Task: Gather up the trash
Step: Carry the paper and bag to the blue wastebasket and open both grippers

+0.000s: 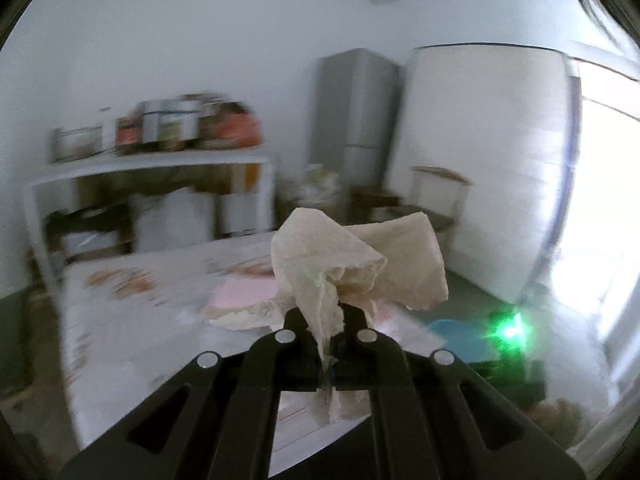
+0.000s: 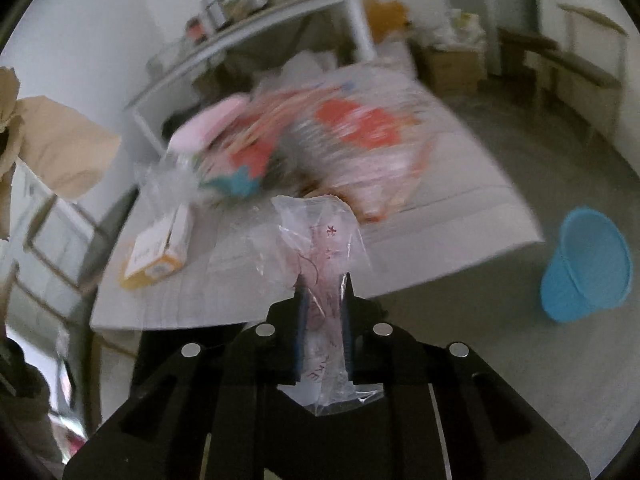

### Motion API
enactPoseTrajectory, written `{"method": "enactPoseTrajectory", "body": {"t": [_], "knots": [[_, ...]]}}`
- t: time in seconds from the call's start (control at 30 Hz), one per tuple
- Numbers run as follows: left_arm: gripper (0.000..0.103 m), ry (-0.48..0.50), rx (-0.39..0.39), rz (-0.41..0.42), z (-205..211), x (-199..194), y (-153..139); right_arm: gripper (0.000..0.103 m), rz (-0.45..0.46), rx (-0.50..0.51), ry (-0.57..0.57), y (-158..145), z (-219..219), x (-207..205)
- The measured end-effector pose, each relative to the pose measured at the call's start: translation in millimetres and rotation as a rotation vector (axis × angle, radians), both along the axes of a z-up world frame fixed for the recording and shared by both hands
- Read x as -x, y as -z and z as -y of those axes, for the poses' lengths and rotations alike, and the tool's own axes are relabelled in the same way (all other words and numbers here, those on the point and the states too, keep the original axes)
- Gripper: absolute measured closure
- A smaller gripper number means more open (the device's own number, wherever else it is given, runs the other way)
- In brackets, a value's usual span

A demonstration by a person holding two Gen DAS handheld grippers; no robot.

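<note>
In the left wrist view, the left gripper (image 1: 325, 322) had its fingers pinching a crumpled tissue (image 1: 352, 266), held in the air above the surface (image 1: 120, 304). Only a thin twist was caught, so it could slip out.

In the right wrist view, the right gripper (image 2: 323, 300) pinched a clear plastic wrapper (image 2: 320, 240); this slippery film could slide free before the blue bin (image 2: 588, 266) on the floor.

Lit by daylight from a blown-out window (image 1: 600, 184) at right, with a green flare (image 1: 510, 330) below. Blurred by motion throughout; bent and darkened at fisheye edges.
</note>
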State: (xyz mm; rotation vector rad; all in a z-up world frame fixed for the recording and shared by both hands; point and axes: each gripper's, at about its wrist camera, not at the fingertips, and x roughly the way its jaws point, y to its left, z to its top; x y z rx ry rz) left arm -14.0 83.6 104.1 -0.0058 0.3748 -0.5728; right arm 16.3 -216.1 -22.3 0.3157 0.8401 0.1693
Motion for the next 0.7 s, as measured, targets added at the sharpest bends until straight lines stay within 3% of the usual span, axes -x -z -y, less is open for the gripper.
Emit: {"method": "enactPoseTrajectory", "body": {"t": [0.2, 0.33, 0.4, 0.47, 0.53, 0.7], "knots": [[0.101, 0.304, -0.01, -0.034, 127.1, -33.0, -18.7, 0.089, 0.033, -0.085, 0.292, -5.0, 110.4, 39.1], [0.101, 0.515, -0.011, -0.227, 240.6, -80.1, -15.2, 0.089, -0.005, -0.173, 0.508, 13.0, 194.4, 61.8], [0.101, 0.566, -0.035, -0.321, 294.4, -103.8, -6.2, 0.089, -0.037, -0.212, 0.607, 26.6, 232.0, 67.6], [0.101, 0.62, -0.055, -0.506, 363.1, -140.8, 17.9, 0.089, -0.065, -0.256, 0.69, 45.8, 266.6, 66.7], [0.101, 0.639, -0.064, -0.629, 412.7, -166.0, 43.1, 0.089, -0.083, -0.293, 0.751, 61.7, 296.5, 64.2], [0.101, 0.591, -0.186, -0.829, 526.3, -215.6, 129.2, 0.089, -0.129, -0.425, 0.872, 109.0, 360.1, 45.0]]}}
